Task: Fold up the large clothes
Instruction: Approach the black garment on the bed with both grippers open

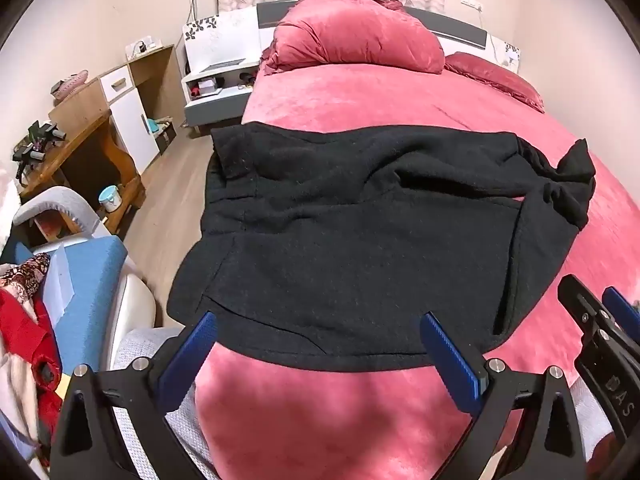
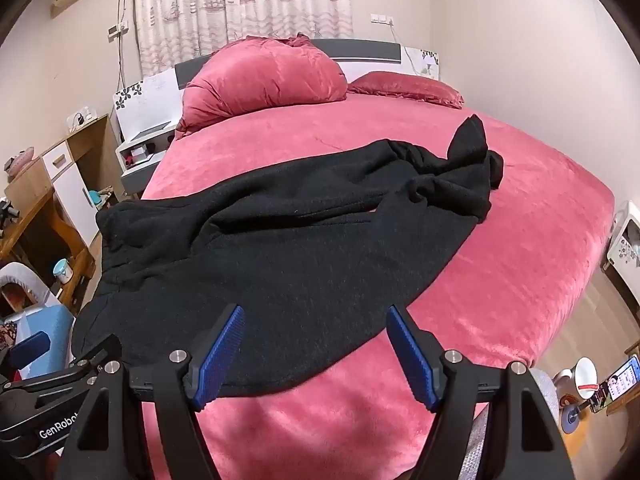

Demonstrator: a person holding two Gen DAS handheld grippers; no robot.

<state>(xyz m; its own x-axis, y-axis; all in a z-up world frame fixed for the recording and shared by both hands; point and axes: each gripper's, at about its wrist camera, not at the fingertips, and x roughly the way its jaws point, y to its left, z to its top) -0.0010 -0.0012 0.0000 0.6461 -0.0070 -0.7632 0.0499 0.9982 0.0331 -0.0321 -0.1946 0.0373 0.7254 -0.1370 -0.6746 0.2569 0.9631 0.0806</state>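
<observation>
A large black knit garment (image 1: 360, 240) lies spread across the near half of a pink bed (image 1: 360, 92); it also shows in the right wrist view (image 2: 280, 248). One sleeve is bunched at the far right (image 2: 460, 168). My left gripper (image 1: 318, 332) is open and empty, hovering over the garment's near hem. My right gripper (image 2: 314, 320) is open and empty, above the hem further right. The right gripper shows at the left wrist view's right edge (image 1: 608, 320), and the left gripper at the right wrist view's lower left (image 2: 48, 360).
A rolled pink duvet (image 1: 356, 36) and a pillow (image 1: 496, 76) lie at the headboard. A nightstand (image 1: 220, 88), wooden desk (image 1: 84, 152) and a chair with a blue cushion and clothes (image 1: 60, 280) stand left. A small table with a cup and phone (image 2: 600, 384) stands right.
</observation>
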